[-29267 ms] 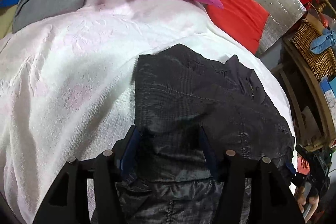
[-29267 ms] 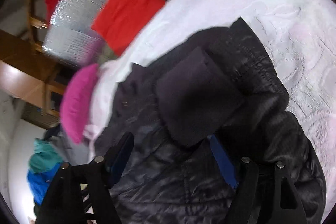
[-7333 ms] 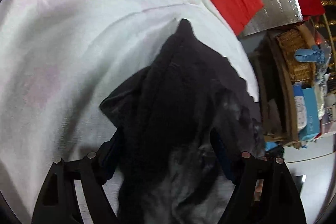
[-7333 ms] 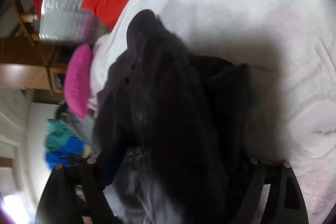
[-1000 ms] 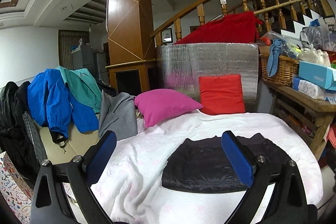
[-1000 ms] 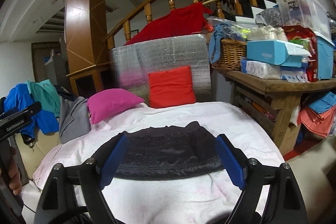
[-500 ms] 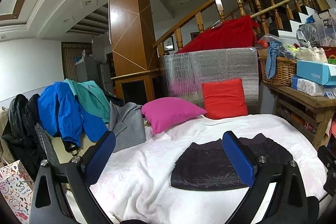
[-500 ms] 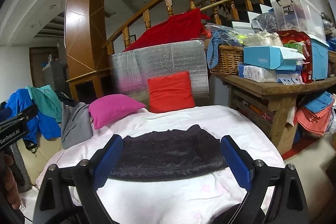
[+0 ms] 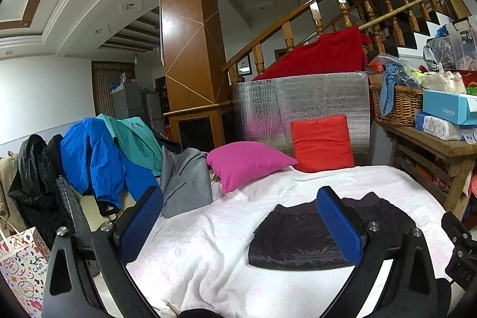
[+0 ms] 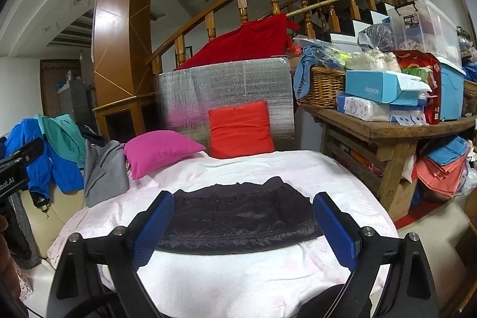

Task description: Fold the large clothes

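Right wrist view: my right gripper [image 10: 243, 224] gapes wide, empty; folded jacket [image 10: 238, 218] lies ahead on blanket [image 10: 238, 282]; left gripper [image 9: 241, 221] likewise.

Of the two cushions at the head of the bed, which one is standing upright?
The red cushion stands upright, leaning on the silver foil panel. The pink cushion, to its left, lies tilted on the white bedspread.
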